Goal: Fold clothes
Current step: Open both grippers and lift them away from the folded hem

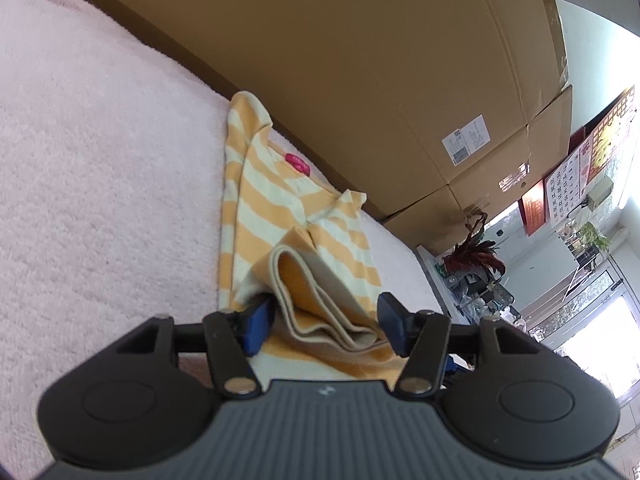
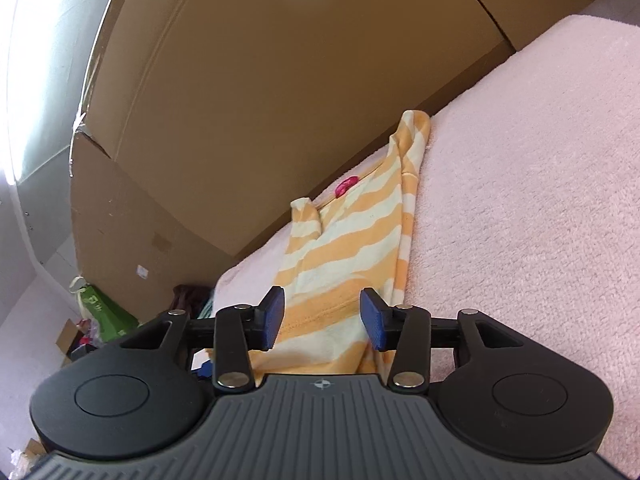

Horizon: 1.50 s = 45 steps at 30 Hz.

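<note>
Here, your left gripper (image 1: 326, 322) has its blue pads (image 1: 256, 328) spread wide, with a rumpled fold of the striped shirt (image 1: 272, 208) bunched between them; the cloth lies against the left pad, but the jaws are not closed on it, so the grip is released. The orange-and-cream shirt stretches away ahead of the fingers across the pink fleece blanket (image 1: 100, 168), its pink neck label (image 1: 297, 163) at the far end near the cardboard boxes (image 1: 360, 60).

Your right gripper (image 2: 322, 318) is likewise released, pads (image 2: 374, 326) parted, with the shirt's hem (image 2: 320, 320) lying flat just under and between them. Ahead of it the shirt (image 2: 352, 240) runs toward the boxes (image 2: 280, 80), blanket (image 2: 520, 200) to its right.
</note>
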Available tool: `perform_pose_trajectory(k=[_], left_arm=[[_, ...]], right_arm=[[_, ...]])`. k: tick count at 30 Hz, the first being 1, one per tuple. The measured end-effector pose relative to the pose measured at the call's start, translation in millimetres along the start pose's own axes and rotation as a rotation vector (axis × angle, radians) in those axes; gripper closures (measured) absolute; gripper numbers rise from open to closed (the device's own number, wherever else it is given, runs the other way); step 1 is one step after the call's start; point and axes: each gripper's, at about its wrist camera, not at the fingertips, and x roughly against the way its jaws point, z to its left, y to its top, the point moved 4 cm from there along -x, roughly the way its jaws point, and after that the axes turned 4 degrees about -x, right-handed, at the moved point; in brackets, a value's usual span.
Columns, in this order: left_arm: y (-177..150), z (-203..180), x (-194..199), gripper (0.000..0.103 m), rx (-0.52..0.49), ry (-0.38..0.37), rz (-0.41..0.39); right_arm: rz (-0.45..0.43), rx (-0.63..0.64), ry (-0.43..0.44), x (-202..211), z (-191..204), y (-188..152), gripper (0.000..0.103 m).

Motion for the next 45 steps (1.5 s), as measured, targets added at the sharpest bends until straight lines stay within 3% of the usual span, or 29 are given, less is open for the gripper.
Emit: perform_pose_trajectory(k=[3,7,10,14,18,20,22,26,33,36,38,40,43,45], left_arm=[[3.5,-4.6,6.2,0.043,-0.039,0.022,-0.033],[5.6,-22.7,19.5,0.022,-0.21,0.078,-0.103],[-2.4,-26.9,18.5,0.021,-0.305,0.121,-0.098],[-17.7,-19.2,11.1,0.022,-0.308,0.16,-0.049],[-31.4,-10.5,9.1,0.045,-0.256,0.195,-0.051],[-37.6,-13.7,10.6,0.064,-0.3,0.229,-0.066],[-40.8,-15.9,10.6,0.069,-0.324,0.262,-0.069],[-45.7,-17.0,18.5,0.087,-0.259,0.285,-0.113],[-60.3,-26.3,32.6,0.087,-0.276,0.326,-0.134],[-52.5,-32.1,39.4,0.075,-0.334,0.388,-0.161],[-47.2,-36.1,44.0,0.077,-0.372,0.429,-0.179],[-41.8,-40.6,48.6,0.088,-0.411,0.468,-0.198],[-28.0,-61.3,48.0,0.087,-0.465,0.391,-0.25],[-23.3,-69.8,31.9,0.087,-0.452,0.322,-0.232]], right_arm=[[-0.039,0.058,-0.025,3.6,5.0,-1.6,0.057],[-0.068,0.251,-0.082,8.8,27.1,-9.5,0.057],[-0.071,0.389,-0.184,4.0,35.5,-16.1,0.057],[-0.033,0.445,-0.233,-6.3,33.6,-22.3,0.057],[-0.009,0.466,-0.252,-13.6,33.2,-26.1,0.059],[-0.011,0.495,-0.264,-14.2,35.9,-29.3,0.073],[-0.032,0.527,-0.274,-12.2,40.0,-31.8,0.096],[-0.08,0.495,-0.289,-7.8,39.4,-29.0,0.097],[-0.092,0.415,-0.355,-13.7,26.1,-27.8,0.098],[-0.097,0.418,-0.377,-14.2,26.2,-29.5,0.097],[-0.1,0.408,-0.398,-13.3,24.3,-28.9,0.09],[-0.138,0.417,-0.423,-6.5,27.4,-27.6,0.073],[-0.229,0.469,-0.342,9.3,46.7,-27.6,0.073],[-0.187,0.471,-0.271,4.3,56.3,-29.0,0.075]])
